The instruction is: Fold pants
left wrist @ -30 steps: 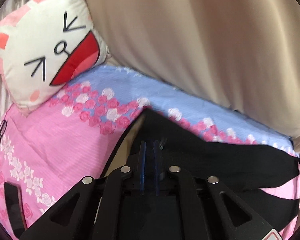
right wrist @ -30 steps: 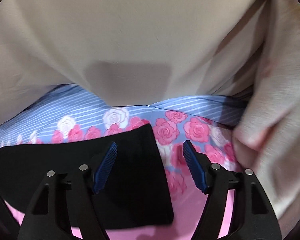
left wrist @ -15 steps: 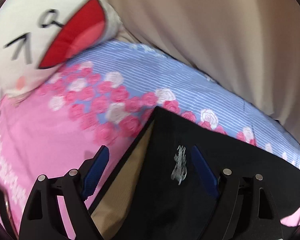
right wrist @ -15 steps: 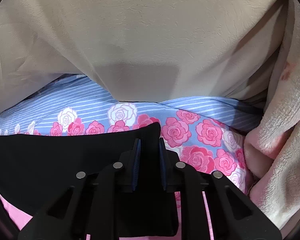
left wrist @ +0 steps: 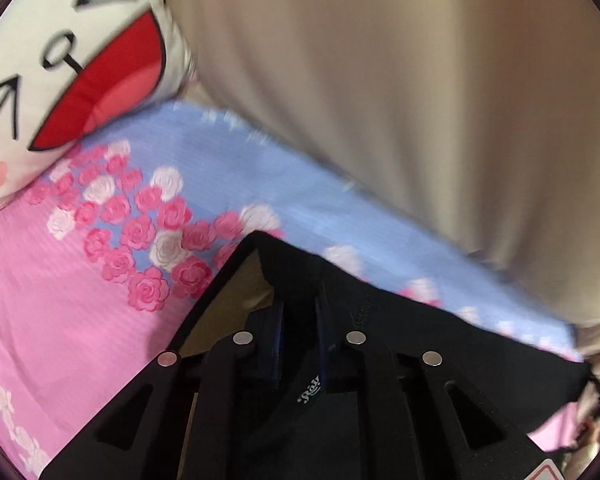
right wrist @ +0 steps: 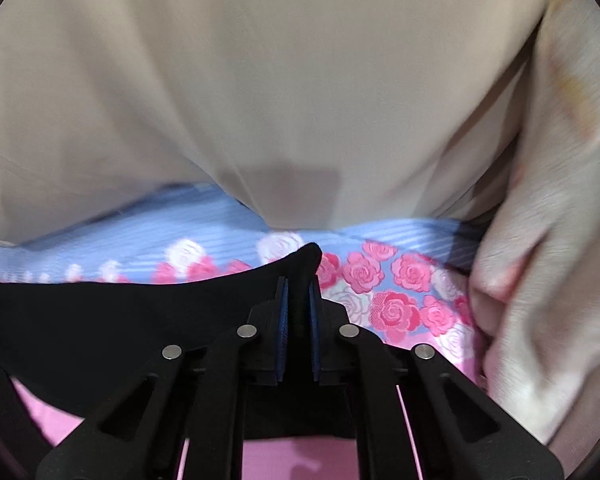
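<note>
The black pants (left wrist: 440, 340) lie across a pink and blue rose-print bedsheet (left wrist: 80, 300). My left gripper (left wrist: 299, 312) is shut on the pants near their far left corner, where a tan inner lining (left wrist: 236, 304) shows at the opening. In the right wrist view the pants (right wrist: 120, 320) stretch to the left, and my right gripper (right wrist: 298, 292) is shut on their far right corner, which is lifted a little off the sheet (right wrist: 400, 292).
A white cartoon-face pillow (left wrist: 60, 68) lies at the far left. A beige curtain (left wrist: 380, 100) hangs close behind the bed, also filling the right wrist view (right wrist: 280, 80). A fluffy cream blanket (right wrist: 548, 280) is bunched at the right.
My left gripper, open half a second ago, has shut on the pants' left corner. My right gripper shut earlier and has raised the right corner slightly.
</note>
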Demonstrator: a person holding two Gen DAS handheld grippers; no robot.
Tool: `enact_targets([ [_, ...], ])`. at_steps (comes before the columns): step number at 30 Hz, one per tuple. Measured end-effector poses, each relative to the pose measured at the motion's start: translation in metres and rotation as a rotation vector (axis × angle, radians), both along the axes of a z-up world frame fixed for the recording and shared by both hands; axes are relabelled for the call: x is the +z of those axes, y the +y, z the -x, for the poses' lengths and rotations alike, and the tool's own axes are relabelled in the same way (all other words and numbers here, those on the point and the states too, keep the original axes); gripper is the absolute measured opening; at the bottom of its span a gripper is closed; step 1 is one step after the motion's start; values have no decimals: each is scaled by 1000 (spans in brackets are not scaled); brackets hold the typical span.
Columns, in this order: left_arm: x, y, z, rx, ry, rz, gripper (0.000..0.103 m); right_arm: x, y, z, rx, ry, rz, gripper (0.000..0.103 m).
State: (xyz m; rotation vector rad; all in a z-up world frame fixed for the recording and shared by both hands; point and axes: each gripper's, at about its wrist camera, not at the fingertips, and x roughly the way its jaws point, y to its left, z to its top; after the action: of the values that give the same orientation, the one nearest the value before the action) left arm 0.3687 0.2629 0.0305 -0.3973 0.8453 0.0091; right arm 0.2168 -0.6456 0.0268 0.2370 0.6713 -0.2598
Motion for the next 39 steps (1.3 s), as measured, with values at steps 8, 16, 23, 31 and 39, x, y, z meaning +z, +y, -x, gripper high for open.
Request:
enact_targets([
  [8,70,-4,143,-171,-231,75,10,59,51,129,74,-145,89,8],
  [16,21,14,252,-187,-156,56,10,23,80,239,105,-126,114,8],
  [23,-61,42,274,-117,18,64,10,-54,81,282,102,42,81,8],
  [31,-80,56,269,-108,38,114,20,-72,72,322,43,20,-132,45],
  [39,-78,52,275,-25,26,255,91,-65,53,342,-4,-226,-514,85],
])
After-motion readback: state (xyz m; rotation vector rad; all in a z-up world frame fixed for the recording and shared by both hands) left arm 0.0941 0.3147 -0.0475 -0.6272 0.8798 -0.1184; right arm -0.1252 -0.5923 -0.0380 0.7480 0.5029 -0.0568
